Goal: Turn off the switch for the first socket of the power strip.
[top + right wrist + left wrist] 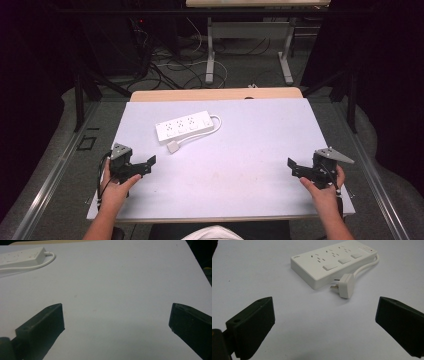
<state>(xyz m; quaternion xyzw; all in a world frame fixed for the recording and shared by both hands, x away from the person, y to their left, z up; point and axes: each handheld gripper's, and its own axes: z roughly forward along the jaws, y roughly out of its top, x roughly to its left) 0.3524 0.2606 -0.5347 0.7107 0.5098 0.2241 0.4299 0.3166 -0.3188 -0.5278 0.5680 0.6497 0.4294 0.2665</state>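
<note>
Both grippers, left [150, 162] and right [291, 166], sit spread and empty near me, while that rigid power strip [184, 126] far-left looks light, grabbable across its narrow sides.

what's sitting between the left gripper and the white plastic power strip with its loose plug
Nothing visible. Only bare white table lies between the open left gripper and the white plastic power strip; its white plug rests on the near side.
</note>
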